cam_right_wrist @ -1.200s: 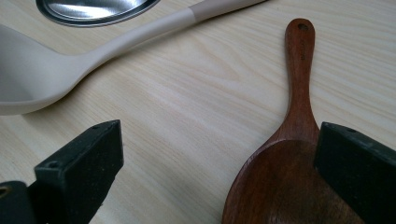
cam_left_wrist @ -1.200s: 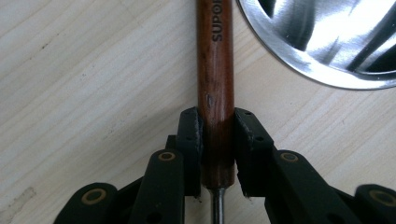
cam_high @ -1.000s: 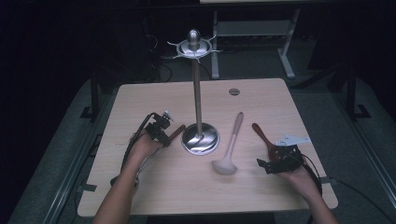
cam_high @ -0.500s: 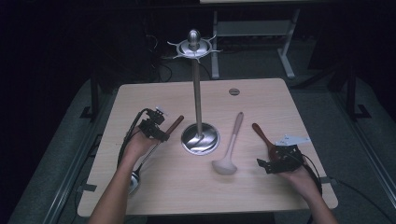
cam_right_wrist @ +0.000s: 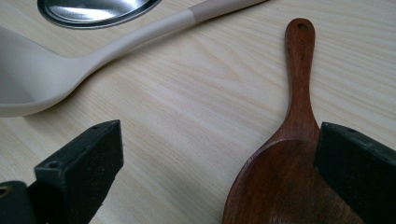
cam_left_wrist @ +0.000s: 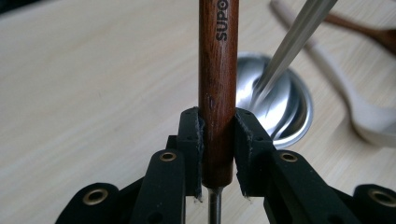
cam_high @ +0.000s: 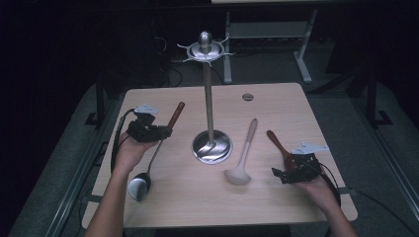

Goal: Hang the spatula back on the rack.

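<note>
My left gripper (cam_high: 163, 131) (cam_left_wrist: 217, 149) is shut on the dark wooden handle (cam_left_wrist: 217, 93) of a steel ladle (cam_high: 140, 185). It holds the ladle lifted off the table, bowl hanging low toward the front left. At the table's middle a tall steel hanging stand (cam_high: 208, 98) rises from a round base (cam_high: 212, 147) (cam_left_wrist: 280, 109). My right gripper (cam_high: 277, 174) (cam_right_wrist: 219, 168) rests open at the front right. A dark wooden spoon (cam_high: 279, 145) (cam_right_wrist: 294, 154) lies between its pads, touching neither. A beige ladle (cam_high: 242, 158) (cam_right_wrist: 93, 56) lies between stand and spoon.
The wooden table (cam_high: 276, 113) has a small round grommet (cam_high: 247, 97) near its far edge. Hooks ring the stand's top (cam_high: 204, 49). Dark floor and metal frame legs surround the table.
My left gripper has risen and moved toward the far side with the steel ladle, whose bowl now hangs above the front left of the table. The right gripper has stayed put.
</note>
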